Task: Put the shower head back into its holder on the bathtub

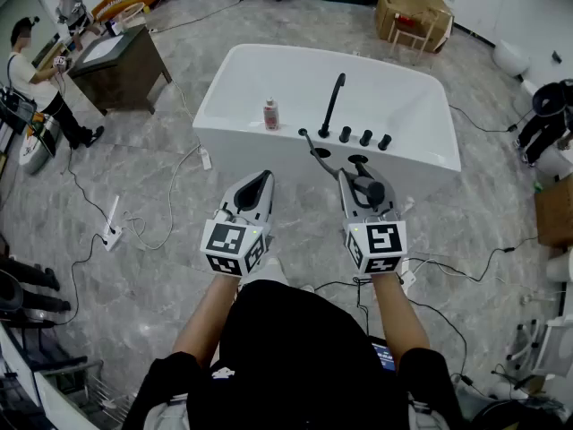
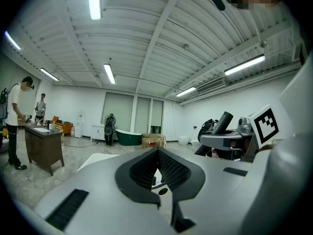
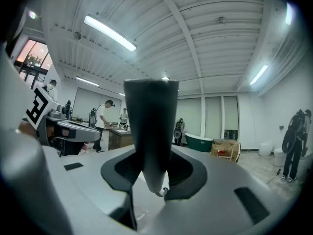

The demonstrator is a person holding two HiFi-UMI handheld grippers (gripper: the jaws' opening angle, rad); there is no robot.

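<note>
Doubly risking a miss at the white bathtub [image 1: 242, 146]: clamping the right tool [image 1: 356, 182] level on the black shower head [image 3: 150, 131] just short of the near rim, holding the left tool [image 1: 260, 184] gaping and empty, so possibly jabbing the handle against the small holder [image 1: 358, 159] edge or letting it twist, unsteadied, and slip.

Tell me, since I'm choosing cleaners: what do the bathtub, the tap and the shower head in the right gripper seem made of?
Bathtub: glossy white, likely acrylic or enamel; smooth, bright walls.
Tap: matte black, probably coated metal; slim, no glare.
Shower head in the right gripper: dark satin, soft sheen; plastic or coated metal, unclear which.
</note>
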